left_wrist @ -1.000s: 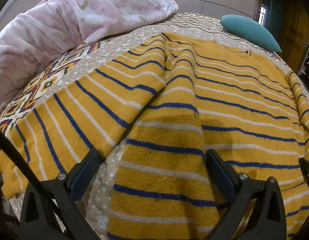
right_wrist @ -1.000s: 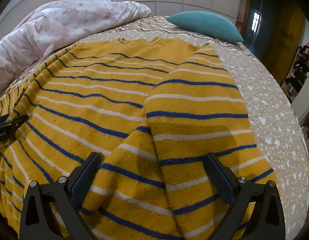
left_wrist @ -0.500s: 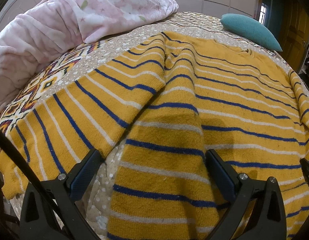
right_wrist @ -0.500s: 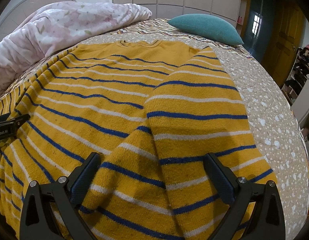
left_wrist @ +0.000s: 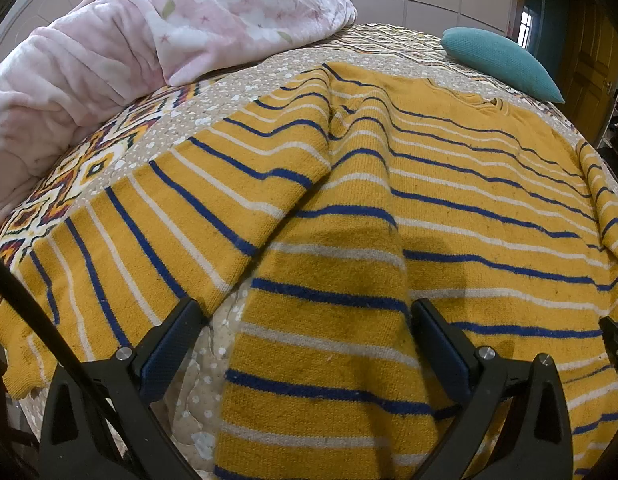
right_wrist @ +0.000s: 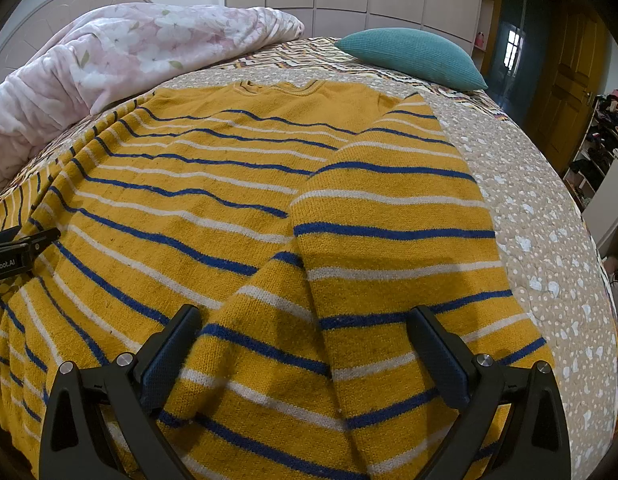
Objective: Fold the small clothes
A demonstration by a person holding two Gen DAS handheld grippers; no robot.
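A yellow sweater with blue and white stripes (left_wrist: pixel 449 200) lies flat on the bed, neck away from me; it also fills the right wrist view (right_wrist: pixel 237 200). Its left sleeve (left_wrist: pixel 157 232) lies spread out to the side. Its right sleeve (right_wrist: pixel 393 232) lies folded over the body. My left gripper (left_wrist: pixel 305 320) is open, jaws wide, low over the sweater's lower left part. My right gripper (right_wrist: pixel 305 328) is open, jaws wide, over the lower end of the folded right sleeve. Neither holds anything. The left gripper's tip shows in the right wrist view (right_wrist: pixel 25 244).
A pink floral quilt (left_wrist: pixel 149 40) is heaped at the far left of the bed. A teal pillow (right_wrist: pixel 409 56) lies at the far right. The patterned bedspread (right_wrist: pixel 541 220) shows right of the sweater. Wardrobes, a wooden door (right_wrist: pixel 565 80) and cluttered shelves stand beyond.
The right gripper has lifted or tilted up a little, so the view reaches farther up the bed. The left gripper and the sweater have hardly moved.
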